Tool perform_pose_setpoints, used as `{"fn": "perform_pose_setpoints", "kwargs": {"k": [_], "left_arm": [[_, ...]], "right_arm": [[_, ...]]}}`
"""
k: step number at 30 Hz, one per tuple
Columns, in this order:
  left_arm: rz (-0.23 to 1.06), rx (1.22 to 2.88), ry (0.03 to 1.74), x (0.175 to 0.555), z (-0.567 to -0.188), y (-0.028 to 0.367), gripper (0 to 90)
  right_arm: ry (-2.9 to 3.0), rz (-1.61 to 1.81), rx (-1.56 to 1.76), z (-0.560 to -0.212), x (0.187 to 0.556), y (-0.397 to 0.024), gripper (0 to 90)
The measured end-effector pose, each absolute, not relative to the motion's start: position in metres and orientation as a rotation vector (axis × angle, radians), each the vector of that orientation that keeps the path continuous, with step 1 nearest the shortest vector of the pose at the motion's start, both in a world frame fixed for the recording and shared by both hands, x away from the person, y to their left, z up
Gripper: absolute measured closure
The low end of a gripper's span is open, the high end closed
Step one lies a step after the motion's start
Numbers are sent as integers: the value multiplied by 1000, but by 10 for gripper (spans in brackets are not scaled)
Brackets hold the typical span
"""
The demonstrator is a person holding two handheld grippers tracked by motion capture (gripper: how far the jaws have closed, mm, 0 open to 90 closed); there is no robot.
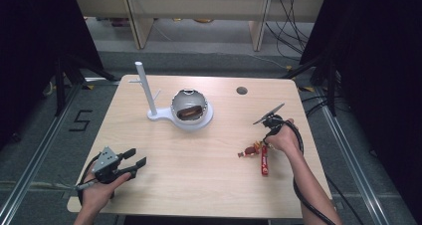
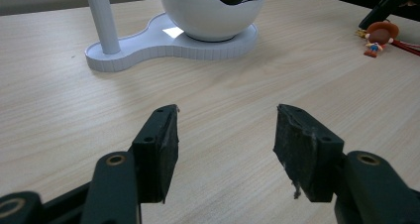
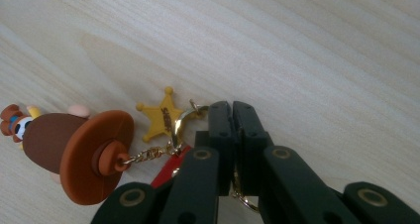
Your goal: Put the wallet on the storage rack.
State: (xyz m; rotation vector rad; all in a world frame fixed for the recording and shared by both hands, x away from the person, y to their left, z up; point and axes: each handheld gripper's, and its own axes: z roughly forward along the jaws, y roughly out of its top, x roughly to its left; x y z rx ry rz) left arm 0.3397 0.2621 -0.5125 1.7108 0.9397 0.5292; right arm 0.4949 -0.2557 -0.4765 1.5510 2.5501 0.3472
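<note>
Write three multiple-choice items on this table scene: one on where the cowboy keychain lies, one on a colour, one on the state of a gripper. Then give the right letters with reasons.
1. Where does the cowboy keychain lie?
A. on the white stand
B. on the table by the right gripper
C. under the left gripper

2. What colour is the star charm?
A. yellow
B. blue
C. green

3. How do the left gripper's jaws stand?
A. shut on the strap
B. shut on nothing
C. open over bare table

Key: 1 B, the high view shows it on the table at the right gripper. 2 A, the right gripper view shows a yellow star. 3 C, the left gripper view shows wood between the parted jaws.
</note>
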Motion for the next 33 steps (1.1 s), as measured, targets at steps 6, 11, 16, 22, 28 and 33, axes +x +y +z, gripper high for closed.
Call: {"fn": "perform_pose_setpoints", "kwargs": {"k": [6,11,16,22,28,33], "left_arm": [[530,1713,941,340,-512,263,418],[533,1714,942,340,-512,262,418],[531,1716,938,341,-513,262,418],[537,1699,939,340,-513,261,418],[529,1719,936,341,-513,262,418],[518,1710,932,340,-510,261,418]], "right_arm": [[2503,370,1592,-476,490,-253,893],[2459,394,1583,-475,485,-253,896],[2439,486,1496,-466,482,-254,897],[2383,610,1497,-456,480,-256,897],[2375,641,1458,-451,480,-258,897],[2334,692,1426,-443,477,-260,896]]}}
